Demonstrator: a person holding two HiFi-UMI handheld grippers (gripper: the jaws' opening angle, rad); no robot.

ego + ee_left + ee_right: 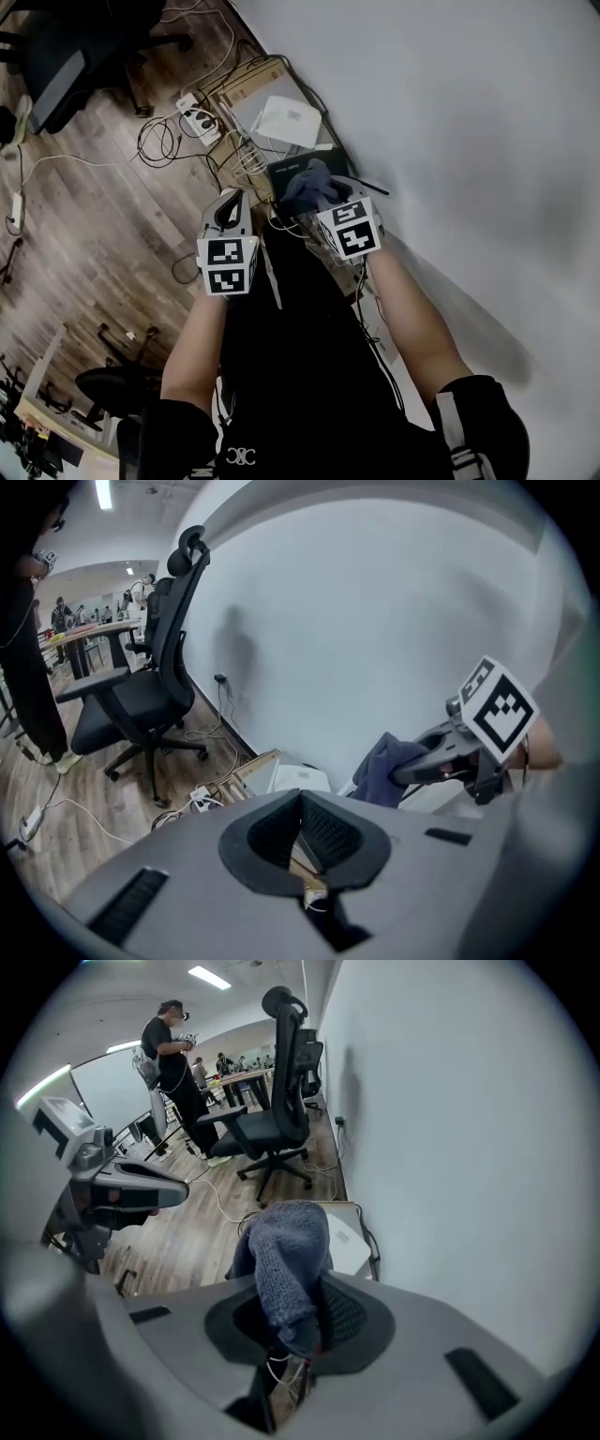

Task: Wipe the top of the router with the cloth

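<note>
Left gripper point(232, 197), right gripper point(307, 187): grey shells, black-and-white marker cubes point(228, 265). Black short-sleeved top point(300, 375), white emblem point(241, 457) below cubes

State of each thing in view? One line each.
left tool, shut, empty.
right tool, shut on the cloth.
cloth, bunched, pinched in the right tool, held clear of the router.
router, lying flat by the wall, untouched.
office chair, upright, unoccupied.

the cloth point(286, 1260) hides most of the white box point(349, 1239) in the right gripper view.
</note>
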